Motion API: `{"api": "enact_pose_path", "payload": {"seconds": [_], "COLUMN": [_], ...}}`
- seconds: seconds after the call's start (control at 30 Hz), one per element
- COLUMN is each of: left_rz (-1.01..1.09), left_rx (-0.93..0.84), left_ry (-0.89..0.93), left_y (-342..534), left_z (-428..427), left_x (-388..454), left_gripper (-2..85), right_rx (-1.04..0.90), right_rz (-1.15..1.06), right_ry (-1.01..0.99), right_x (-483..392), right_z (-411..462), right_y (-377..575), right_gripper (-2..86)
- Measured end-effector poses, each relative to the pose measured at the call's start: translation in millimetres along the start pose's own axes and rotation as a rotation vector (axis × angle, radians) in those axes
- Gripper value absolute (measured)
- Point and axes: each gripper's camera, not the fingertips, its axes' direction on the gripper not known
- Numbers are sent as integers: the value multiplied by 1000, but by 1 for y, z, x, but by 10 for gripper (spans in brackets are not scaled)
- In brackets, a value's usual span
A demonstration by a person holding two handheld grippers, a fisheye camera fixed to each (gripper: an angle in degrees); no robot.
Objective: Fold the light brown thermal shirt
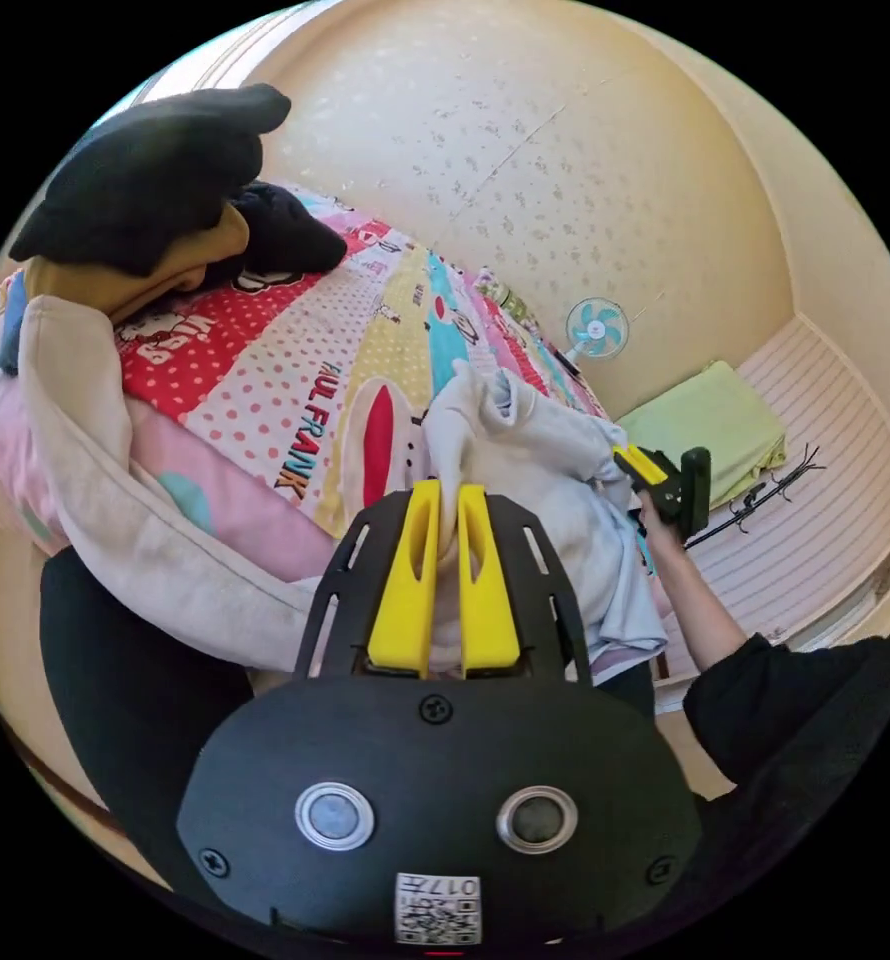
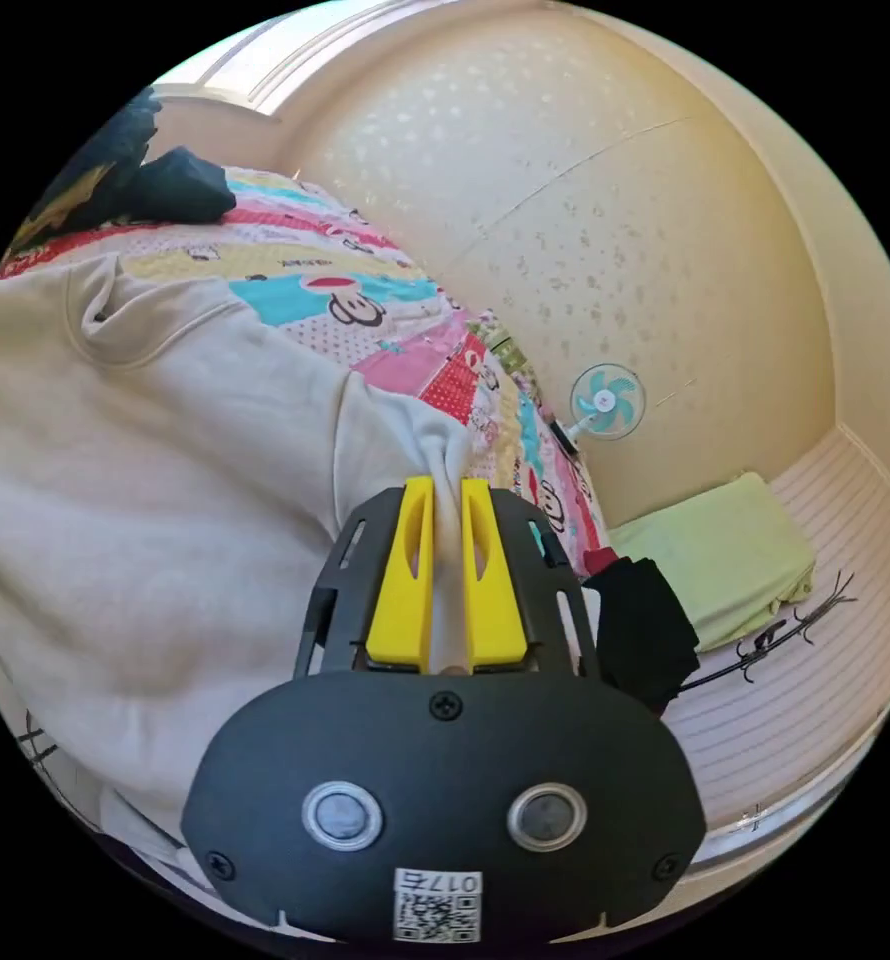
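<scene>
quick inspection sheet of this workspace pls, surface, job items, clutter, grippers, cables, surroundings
surface: bed with cartoon-print cover, bright stripes.
job's things: light brown thermal shirt spread over the bed edge, neckline up; part bunched between both grippers.
clutter: black and mustard clothes pile at the far end; green cloth on the floor; black cloth by the bed.
grippers: left gripper shut on shirt fabric; right gripper shut on shirt fabric.
cables: nothing seen.
surroundings: patterned cream wall; small fan; clothes hanger on the striped floor.
</scene>
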Motion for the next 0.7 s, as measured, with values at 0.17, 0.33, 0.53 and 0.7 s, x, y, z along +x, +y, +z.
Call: {"api": "enact_pose_path", "payload": {"seconds": [0.17, 0.33, 0.53, 0.7], "left_rz": [262, 454, 522, 347], "left_rx": [296, 573, 592, 223], "left_ry": [-62, -47, -175, -357], "left_y": [-6, -40, -168, -262], "left_z": [-94, -140, -63, 79], "left_x": [79, 149, 177, 118], "left_gripper": [11, 15, 33, 72], "right_rx": [306, 395, 195, -386], "right_rz": [268, 326, 258, 226], "right_ry": [132, 206, 223, -54], "right_x": [107, 153, 148, 125], "right_z": [-142, -184, -46, 125], "right_y": [6, -36, -124, -124], "right_gripper": [55, 55, 63, 95]}}
